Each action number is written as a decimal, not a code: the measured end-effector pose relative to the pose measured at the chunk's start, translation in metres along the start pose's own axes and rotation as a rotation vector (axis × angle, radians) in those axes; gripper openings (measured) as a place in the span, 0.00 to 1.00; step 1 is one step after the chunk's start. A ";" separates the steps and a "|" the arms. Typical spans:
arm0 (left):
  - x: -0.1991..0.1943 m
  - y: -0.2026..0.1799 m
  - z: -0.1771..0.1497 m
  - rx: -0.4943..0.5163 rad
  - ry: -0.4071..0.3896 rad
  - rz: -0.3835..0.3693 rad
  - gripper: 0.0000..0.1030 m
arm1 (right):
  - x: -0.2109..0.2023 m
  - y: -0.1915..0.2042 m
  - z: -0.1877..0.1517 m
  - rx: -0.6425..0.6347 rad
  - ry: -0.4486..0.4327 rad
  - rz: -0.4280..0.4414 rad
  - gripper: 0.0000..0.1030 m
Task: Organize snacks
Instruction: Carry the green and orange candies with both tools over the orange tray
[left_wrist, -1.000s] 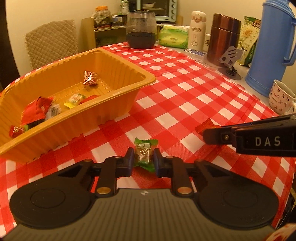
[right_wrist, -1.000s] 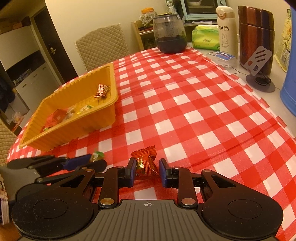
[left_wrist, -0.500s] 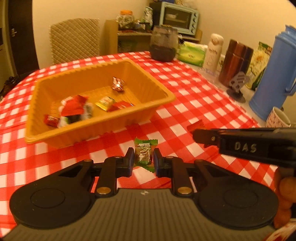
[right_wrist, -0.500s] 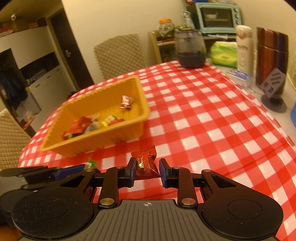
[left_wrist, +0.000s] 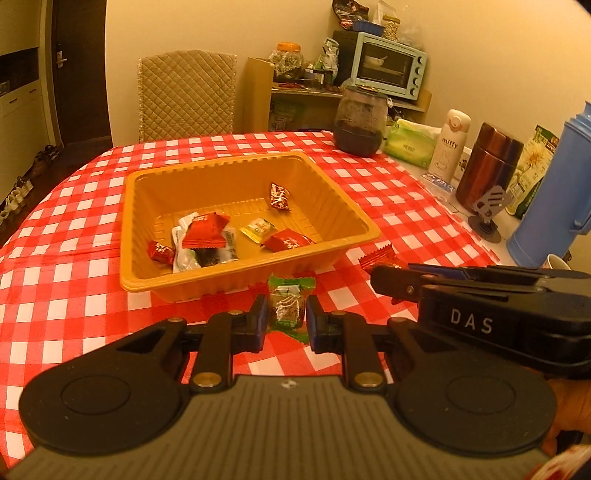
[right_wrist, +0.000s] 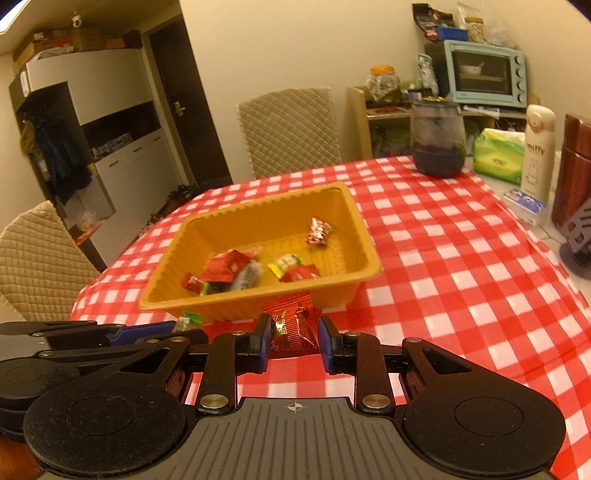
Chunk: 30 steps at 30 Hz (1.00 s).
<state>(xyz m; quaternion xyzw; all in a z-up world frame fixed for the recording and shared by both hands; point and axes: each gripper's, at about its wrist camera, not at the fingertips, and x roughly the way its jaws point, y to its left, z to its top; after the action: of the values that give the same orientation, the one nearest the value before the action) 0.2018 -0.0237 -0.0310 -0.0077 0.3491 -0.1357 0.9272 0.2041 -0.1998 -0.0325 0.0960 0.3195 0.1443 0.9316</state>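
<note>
Two hand-held tools hover side by side above a worktop (left_wrist: 388, 206) covered in a red-and-white checked cloth, each carrying a wrapped sweet. The left tool (left_wrist: 283, 317) is clamped on a green-wrapped sweet (left_wrist: 288, 304), its blue-padded fingers (left_wrist: 259, 314) pressing both sides of the wrapper. The right tool (right_wrist: 293, 338) is clamped in the same way on an orange-red foil sweet (right_wrist: 291, 325). Both sweets are held clear of the cloth, just short of the near wall of a yellow plastic tray (left_wrist: 325, 184) that stands on the worktop. Inside the tray lie several more wrapped snacks, among them a red packet (left_wrist: 205, 229) resting on a white one and a small red-and-silver sweet (left_wrist: 279, 195) near the far side.
</note>
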 end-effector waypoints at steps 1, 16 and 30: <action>-0.001 0.001 0.000 -0.001 -0.002 0.001 0.19 | 0.000 0.002 0.001 -0.004 -0.002 0.002 0.26; -0.001 0.035 0.037 -0.060 -0.052 0.015 0.19 | 0.016 0.010 0.044 -0.060 -0.062 0.018 0.26; 0.040 0.073 0.076 -0.073 -0.048 0.068 0.19 | 0.075 0.009 0.098 -0.071 -0.063 0.027 0.26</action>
<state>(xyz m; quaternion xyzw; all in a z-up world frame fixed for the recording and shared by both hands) 0.2980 0.0306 -0.0068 -0.0332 0.3314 -0.0912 0.9385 0.3197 -0.1750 0.0032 0.0718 0.2834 0.1649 0.9420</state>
